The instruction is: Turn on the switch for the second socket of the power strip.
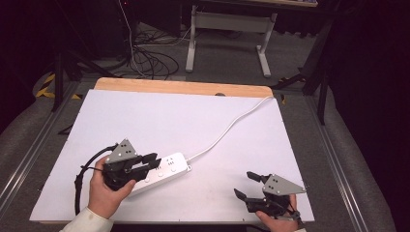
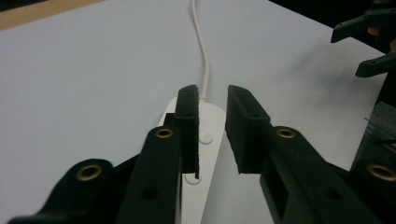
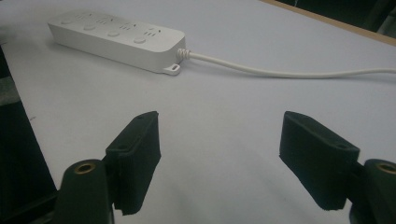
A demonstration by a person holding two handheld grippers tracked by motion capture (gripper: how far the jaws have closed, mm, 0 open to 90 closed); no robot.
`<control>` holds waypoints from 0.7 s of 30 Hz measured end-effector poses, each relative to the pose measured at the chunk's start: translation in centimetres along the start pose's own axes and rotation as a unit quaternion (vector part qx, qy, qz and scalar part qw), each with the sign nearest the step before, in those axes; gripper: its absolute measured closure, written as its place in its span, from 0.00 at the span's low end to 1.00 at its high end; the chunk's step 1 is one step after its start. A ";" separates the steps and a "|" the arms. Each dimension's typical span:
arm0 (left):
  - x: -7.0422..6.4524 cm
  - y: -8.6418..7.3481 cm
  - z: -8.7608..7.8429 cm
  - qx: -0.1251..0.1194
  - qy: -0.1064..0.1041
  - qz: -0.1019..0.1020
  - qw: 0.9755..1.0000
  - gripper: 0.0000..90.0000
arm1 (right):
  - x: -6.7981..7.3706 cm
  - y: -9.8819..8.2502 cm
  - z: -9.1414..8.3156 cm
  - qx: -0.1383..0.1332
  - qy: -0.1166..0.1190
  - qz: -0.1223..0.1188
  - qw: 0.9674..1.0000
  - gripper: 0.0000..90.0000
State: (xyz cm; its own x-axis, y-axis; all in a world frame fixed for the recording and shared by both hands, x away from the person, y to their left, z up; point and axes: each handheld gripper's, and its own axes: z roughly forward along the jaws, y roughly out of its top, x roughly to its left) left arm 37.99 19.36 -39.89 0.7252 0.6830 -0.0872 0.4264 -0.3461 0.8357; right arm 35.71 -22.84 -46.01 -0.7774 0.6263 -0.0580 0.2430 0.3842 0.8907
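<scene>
Power strip (image 1: 162, 171) lies flat on white board (image 1: 159, 121), near-left; cord (image 1: 232, 123) trails to far edge; my left gripper (image 1: 145, 164) straddles its near end, jaws parted, not clamped, prob. lining up grasp; right gripper (image 1: 249, 186) released, well apart, idle.

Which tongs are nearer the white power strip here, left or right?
Left. The left tongs are over the power strip, jaws slightly apart above its body in the left gripper view. The right tongs sit open, apart from it, toward the table's near right edge.

Power strip (image 1: 162, 170) end under left gripper (image 1: 151, 162)
</scene>
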 end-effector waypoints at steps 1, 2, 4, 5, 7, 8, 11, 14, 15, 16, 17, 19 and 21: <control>0.1 0.0 0.2 0.004 -0.006 -0.005 1.000 0.88 | 0.0 0.0 0.0 0.000 0.000 0.001 1.000 0.33; 0.2 0.0 0.4 0.011 -0.006 -0.004 1.000 0.91 | 0.0 0.0 0.0 0.001 -0.001 0.002 1.000 0.33; 0.3 0.0 0.7 0.024 -0.010 -0.007 1.000 0.96 | 0.0 0.0 0.0 0.000 0.001 0.002 1.000 0.33; 0.3 0.0 0.9 0.027 -0.013 -0.007 1.000 0.98 | 0.0 0.0 0.0 0.000 0.000 0.002 1.000 0.33; 0.3 0.0 1.3 0.037 -0.011 -0.004 0.999 1.00 | 0.0 0.0 0.0 -0.001 0.001 0.002 1.000 0.33; 0.3 0.0 1.5 0.042 -0.011 -0.003 0.999 1.00 | 0.0 0.0 0.0 0.000 0.001 0.001 1.000 0.33; 0.3 -0.1 2.0 0.063 -0.012 0.006 0.998 1.00 | 0.0 0.0 0.0 0.000 0.002 0.002 1.000 0.33; 0.4 -0.1 2.5 0.085 -0.012 0.008 0.996 1.00 | 0.0 0.0 0.0 0.000 0.002 0.002 1.000 0.33; 0.4 -0.1 2.7 0.091 -0.014 0.007 0.996 1.00 | 0.0 0.0 0.0 0.000 0.003 0.002 1.000 0.33; 0.4 -0.2 2.9 0.097 -0.016 0.007 0.995 1.00 | 0.0 0.0 0.0 -0.001 0.003 0.002 1.000 0.33; 0.4 -0.2 3.1 0.103 -0.015 0.009 0.995 1.00 | 0.0 0.0 0.0 -0.001 0.003 0.003 1.000 0.33; 0.4 -0.1 3.4 0.119 -0.017 0.015 0.993 1.00 | 0.0 0.0 0.0 -0.001 0.004 0.003 1.000 0.33; 0.3 -0.1 3.7 0.131 -0.014 0.021 0.991 1.00 | -0.1 0.0 0.0 -0.001 0.004 0.003 1.000 0.33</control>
State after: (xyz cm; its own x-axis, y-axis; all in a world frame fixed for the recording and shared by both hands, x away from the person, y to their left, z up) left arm 40.17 17.25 -42.02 0.7580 0.6481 -0.0727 0.5187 -0.5316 0.6696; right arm 35.76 -22.88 -46.03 -0.7806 0.6231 -0.0491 0.2463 0.3788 0.8921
